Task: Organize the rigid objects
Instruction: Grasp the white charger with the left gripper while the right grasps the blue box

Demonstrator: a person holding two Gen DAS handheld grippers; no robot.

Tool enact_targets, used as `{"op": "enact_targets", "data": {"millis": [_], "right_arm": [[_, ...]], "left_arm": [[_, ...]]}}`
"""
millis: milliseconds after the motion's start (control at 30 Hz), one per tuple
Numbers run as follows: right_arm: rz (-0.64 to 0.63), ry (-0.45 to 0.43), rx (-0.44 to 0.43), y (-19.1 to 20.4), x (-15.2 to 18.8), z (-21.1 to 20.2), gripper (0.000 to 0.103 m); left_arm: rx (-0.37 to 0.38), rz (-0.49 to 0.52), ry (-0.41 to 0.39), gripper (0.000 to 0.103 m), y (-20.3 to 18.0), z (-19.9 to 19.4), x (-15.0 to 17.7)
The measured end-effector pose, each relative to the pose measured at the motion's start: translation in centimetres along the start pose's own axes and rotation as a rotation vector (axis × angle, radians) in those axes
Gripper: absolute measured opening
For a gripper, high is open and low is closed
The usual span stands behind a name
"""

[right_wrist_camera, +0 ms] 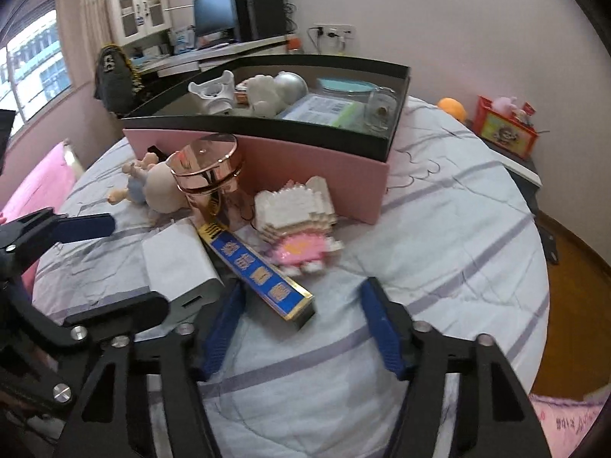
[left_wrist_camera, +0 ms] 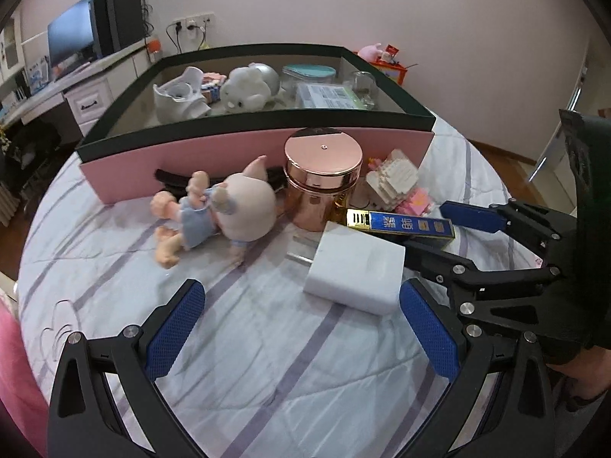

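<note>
While both grippers hovered low over the white quilt with lilac stripes (left_wrist_camera: 267, 362), each stood with its jaws spread wide and nothing between them.

Left gripper (left_wrist_camera: 301, 328): blue-padded fingers apart; the white rectangular plastic charger block (left_wrist_camera: 357, 267) lay just ahead of its right finger, metal prongs pointing left.

Right gripper (right_wrist_camera: 301, 324): blue-padded fingers apart; the long blue-and-gold rectangular box (right_wrist_camera: 259, 271) lay just ahead, its near end reaching between the fingertips, touching neither.

Ahead of both: a rose-gold cylindrical metal canister with lid (left_wrist_camera: 322, 179), upright, touching the far end of the blue-and-gold box; a soft pink pig doll in blue clothing (left_wrist_camera: 214, 210), lying on its side, left of the canister; a white and pink brick-built figure (right_wrist_camera: 296, 217), right of the canister.

Beyond these: a large pink rectangular box with dark green rim (left_wrist_camera: 252, 122), open-topped, holding a white plush toy (left_wrist_camera: 244, 89), a white moulded item, a clear glass jar (right_wrist_camera: 380, 110) and flat packets.
</note>
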State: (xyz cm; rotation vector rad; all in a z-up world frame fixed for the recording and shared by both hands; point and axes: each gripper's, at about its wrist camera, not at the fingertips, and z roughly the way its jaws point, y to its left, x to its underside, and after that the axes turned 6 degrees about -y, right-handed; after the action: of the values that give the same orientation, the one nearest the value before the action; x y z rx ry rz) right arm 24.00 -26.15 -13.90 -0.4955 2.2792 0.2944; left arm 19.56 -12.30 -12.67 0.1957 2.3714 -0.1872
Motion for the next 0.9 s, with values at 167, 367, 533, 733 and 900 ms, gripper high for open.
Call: {"op": "enact_targets", "data": {"millis": [167,367,533,733,900], "right_arm": [[0.002,-0.003,-0.055,-0.5,0.3,-0.6,0.034],[-0.024,-0.001,-0.068,-1.1,-0.1,-0.3,0.035],[-0.056,0.010,-0.100,-1.3,-0.6,0.1,0.042],[-0.113,0.048,-0.155,0.0,-0.9,0.7,0.050],[-0.163,0.075,-0.220,2.3,-0.6,0.3,0.047]], "left_arm": [[-0.033,0.057,0.046,0.103,-0.9,1.3,0.2],[-0.032,0.088,0.054,0.103,-1.7,2.4,-0.6],[-0.001,0.071,0.057,0.094,-1.3,2.6,-0.9],[0.003,0.057,0.045,0.067,-0.1,1.7,-0.9],[0.012,0.052,0.049,0.067,0.8,0.9,-0.3]]}}
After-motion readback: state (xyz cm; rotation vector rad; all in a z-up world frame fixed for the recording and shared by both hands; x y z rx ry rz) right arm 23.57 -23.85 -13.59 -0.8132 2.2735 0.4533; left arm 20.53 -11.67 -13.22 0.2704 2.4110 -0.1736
